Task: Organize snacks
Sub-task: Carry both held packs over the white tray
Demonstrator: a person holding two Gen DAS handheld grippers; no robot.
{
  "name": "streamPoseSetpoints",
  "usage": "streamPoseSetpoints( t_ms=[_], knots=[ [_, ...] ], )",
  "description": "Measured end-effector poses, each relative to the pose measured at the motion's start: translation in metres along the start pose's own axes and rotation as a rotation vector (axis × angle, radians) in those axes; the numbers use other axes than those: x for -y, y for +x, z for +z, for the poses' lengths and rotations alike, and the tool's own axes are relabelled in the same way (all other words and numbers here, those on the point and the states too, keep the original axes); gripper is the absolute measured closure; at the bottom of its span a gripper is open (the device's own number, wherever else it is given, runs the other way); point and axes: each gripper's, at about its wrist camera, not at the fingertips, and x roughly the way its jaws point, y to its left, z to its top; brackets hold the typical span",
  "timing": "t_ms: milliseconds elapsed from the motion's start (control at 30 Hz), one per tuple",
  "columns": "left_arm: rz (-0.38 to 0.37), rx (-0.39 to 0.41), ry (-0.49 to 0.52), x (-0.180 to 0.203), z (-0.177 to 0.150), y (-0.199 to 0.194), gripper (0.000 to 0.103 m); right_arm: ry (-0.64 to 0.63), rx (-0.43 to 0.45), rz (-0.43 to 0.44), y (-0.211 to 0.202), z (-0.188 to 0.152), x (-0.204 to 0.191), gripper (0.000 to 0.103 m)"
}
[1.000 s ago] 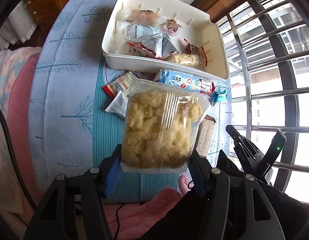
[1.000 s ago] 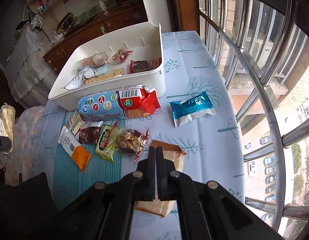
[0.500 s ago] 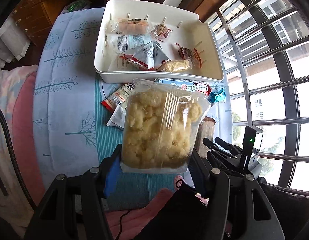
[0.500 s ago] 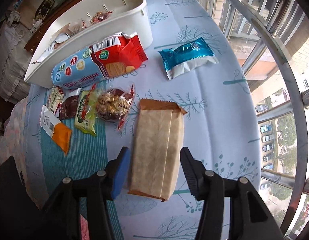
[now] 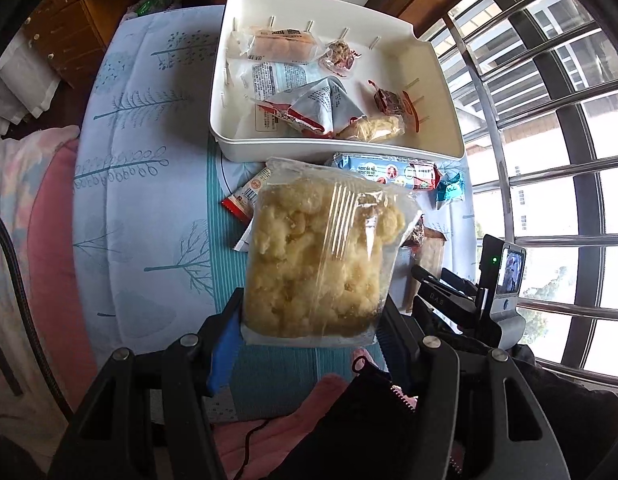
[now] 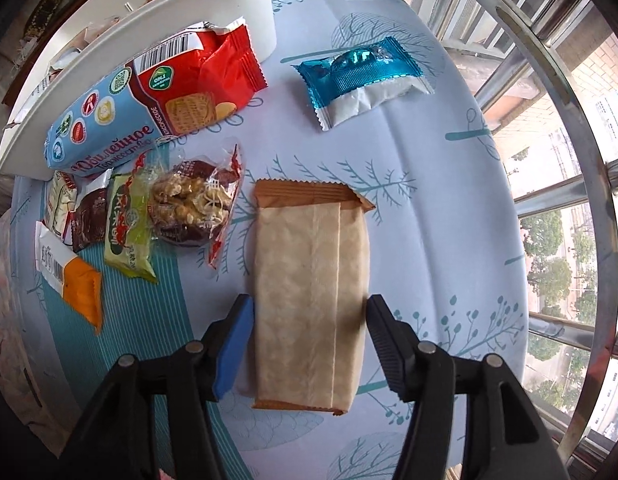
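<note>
My left gripper is shut on the bottom edge of a clear bag of yellow puffed snack, held above the table. Beyond it stands the white tray with several wrapped snacks inside. My right gripper points down at a tan paper packet lying flat on the cloth. Its jaws are opening and straddle the packet's near half without pressing on it. A blue-and-red biscuit pack, a teal candy, a clear nut snack and a green packet lie loose nearby.
An orange-and-white packet and a small brown one lie at the left. Metal window bars run close along the table's right edge. A pink cloth lies left of the table, and a wooden cabinet stands behind it.
My right gripper came down over the tan packet and its jaws went from shut to spread on either side of it. The left gripper kept its hold on the puffed snack bag.
</note>
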Motion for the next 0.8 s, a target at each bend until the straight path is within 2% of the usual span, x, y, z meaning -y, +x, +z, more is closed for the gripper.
streamPoseSetpoints(
  t_ms=[133, 400, 633, 800],
  knots=[
    [0.003, -0.007, -0.002, -0.007, 0.002, 0.000, 0.043, 0.013, -0.011, -0.045, 0.005, 0.000, -0.010, 0.044],
    [0.013, -0.009, 0.017, -0.014, 0.009, -0.001, 0.043, 0.052, -0.008, -0.048, 0.007, 0.009, -0.013, 0.047],
    [0.015, -0.009, 0.061, -0.009, 0.020, 0.000, 0.043, 0.092, -0.022, -0.003, 0.000, 0.018, 0.004, 0.048],
    [0.014, 0.023, 0.108, 0.000, 0.034, -0.003, 0.043, 0.125, -0.002, 0.017, -0.018, 0.024, 0.013, 0.048]
  ],
)
